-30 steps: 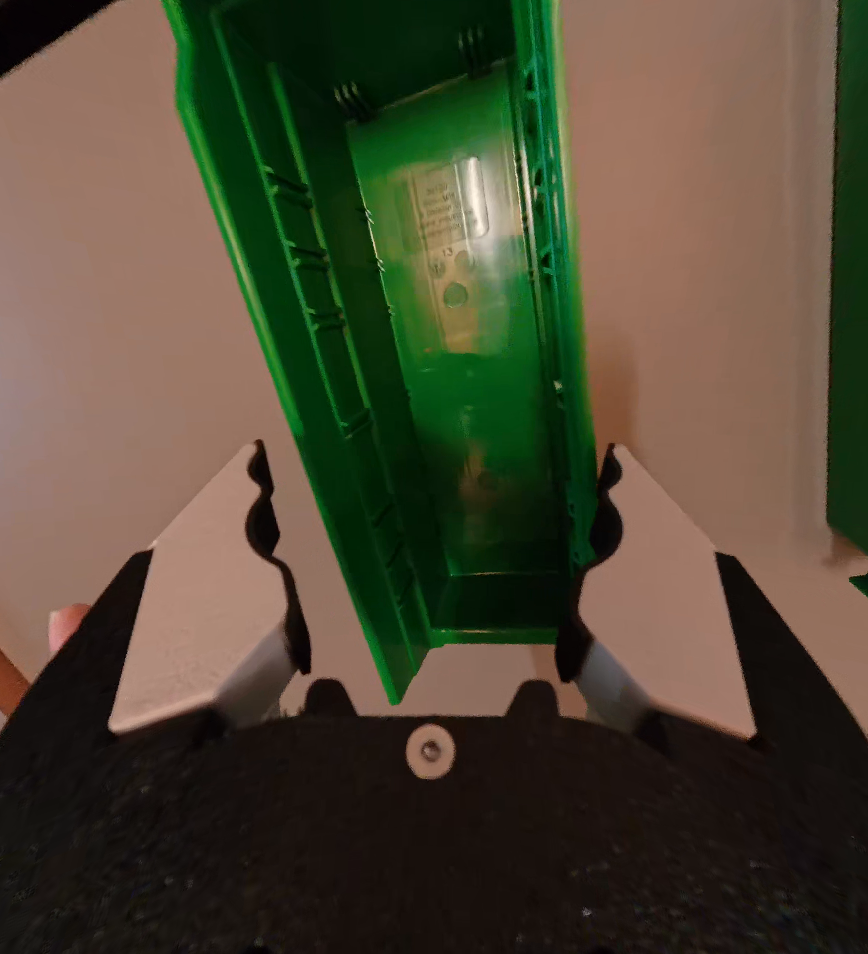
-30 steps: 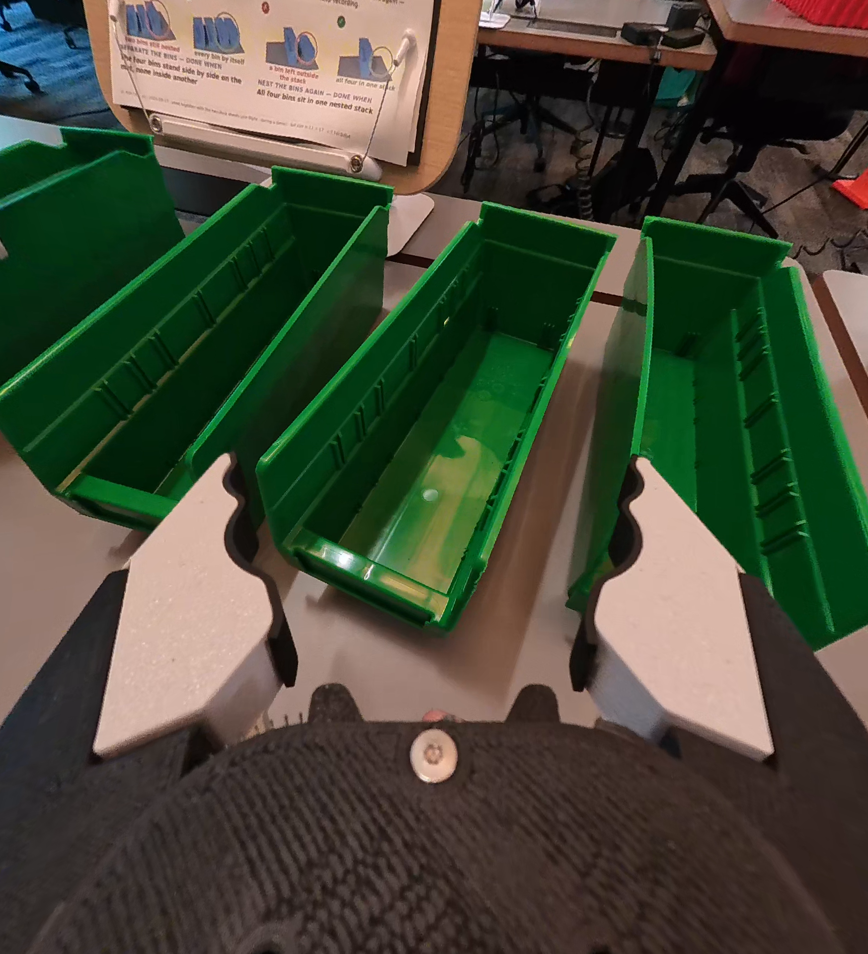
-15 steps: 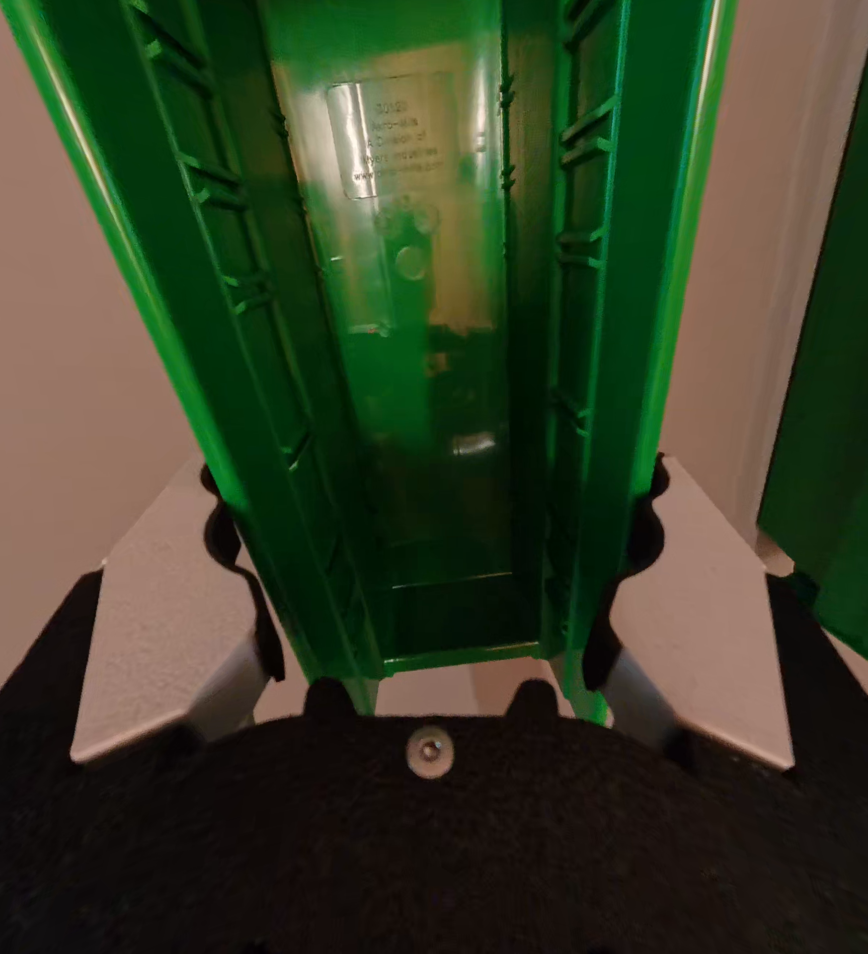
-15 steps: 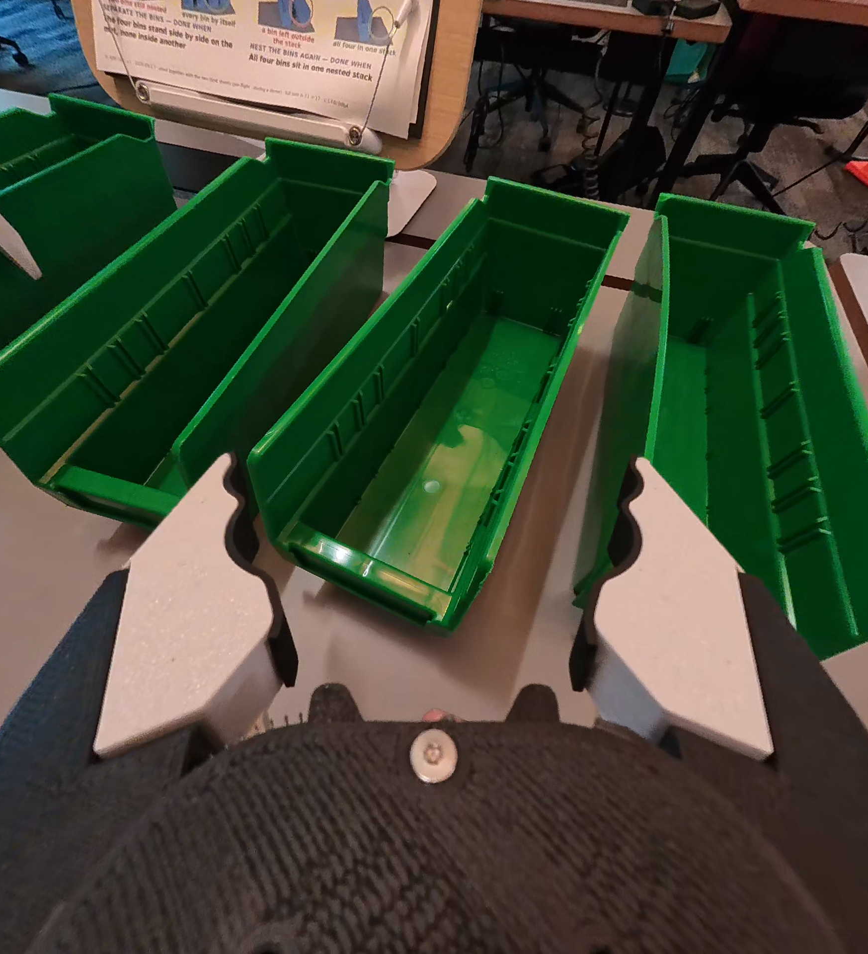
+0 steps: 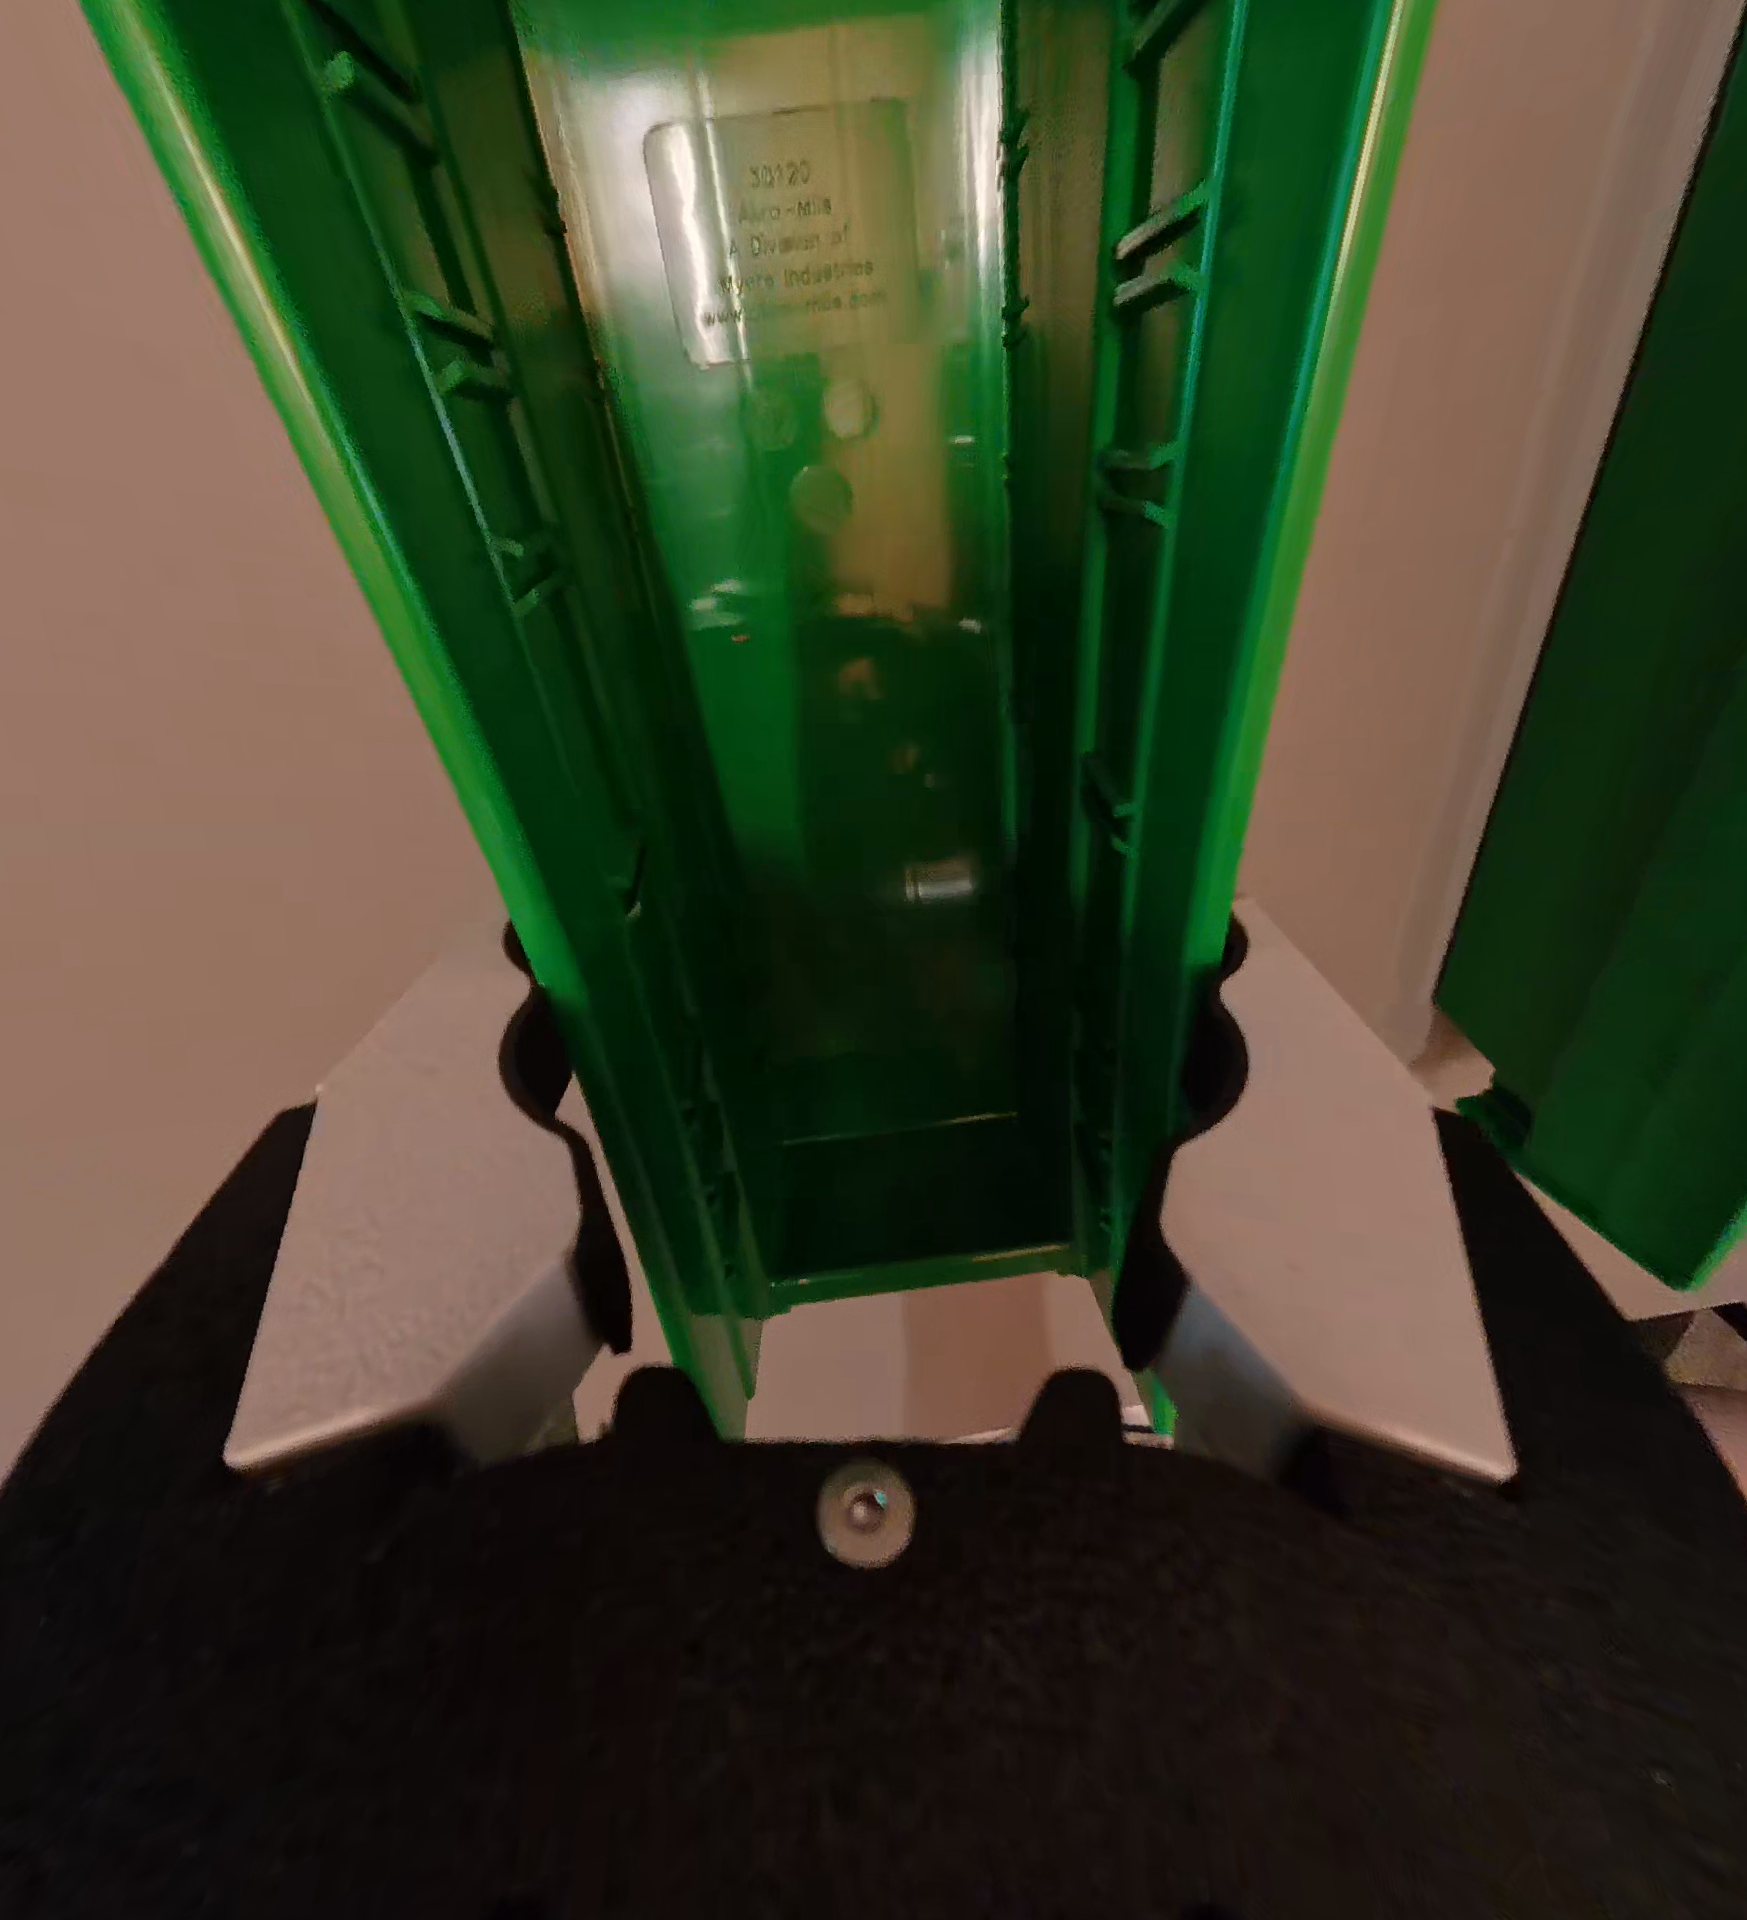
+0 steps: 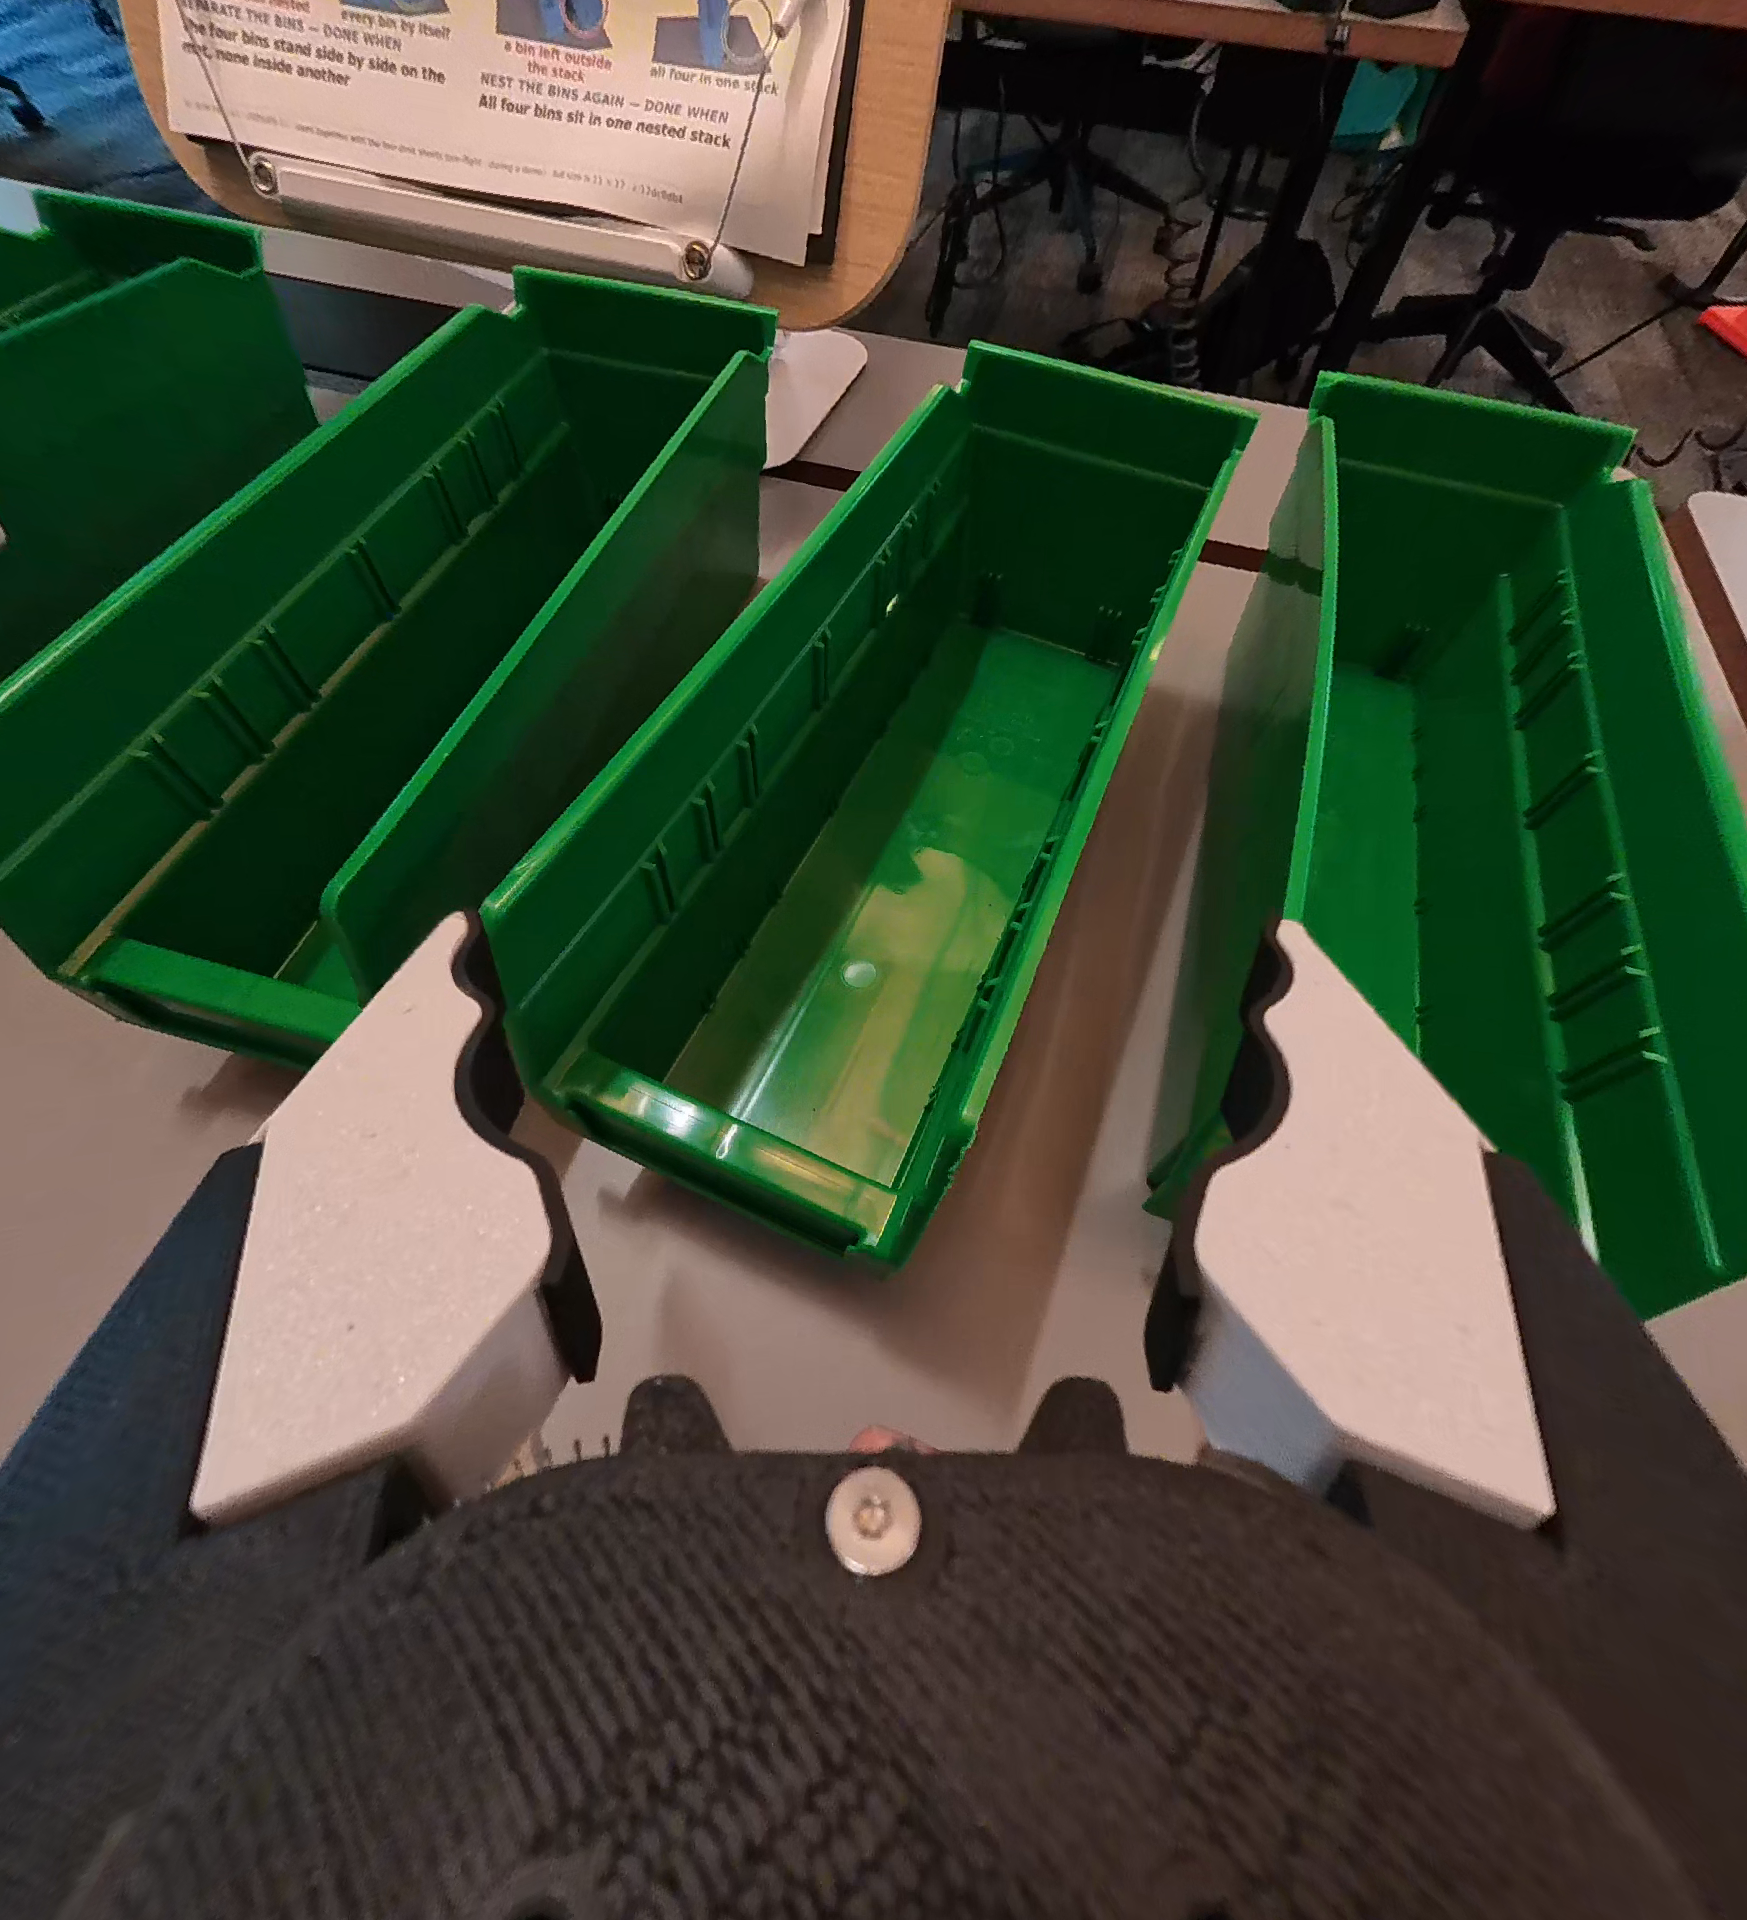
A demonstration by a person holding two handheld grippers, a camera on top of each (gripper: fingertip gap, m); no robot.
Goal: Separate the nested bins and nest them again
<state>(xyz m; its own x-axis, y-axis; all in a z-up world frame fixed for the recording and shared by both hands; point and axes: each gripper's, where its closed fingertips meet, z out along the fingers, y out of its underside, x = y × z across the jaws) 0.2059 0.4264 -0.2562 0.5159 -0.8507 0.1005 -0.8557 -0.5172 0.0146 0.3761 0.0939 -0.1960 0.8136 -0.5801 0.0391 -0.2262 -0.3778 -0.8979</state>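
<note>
Nearby, four empty green bins flank the clipboard (image 6: 495, 114): left gripper (image 5: 869, 1091) clamps the leftmost bin (image 5: 848, 644), right gripper (image 6: 874, 1122) gapes over the third bin (image 6: 848, 883).

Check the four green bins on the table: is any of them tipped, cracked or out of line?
Nothing stands out. The leftmost bin, second bin, third bin and rightmost bin stand upright, apart, on the table; no crack shows.

An instruction sheet (image 6: 495, 94) stands behind the table (image 6: 69, 1122).
</note>
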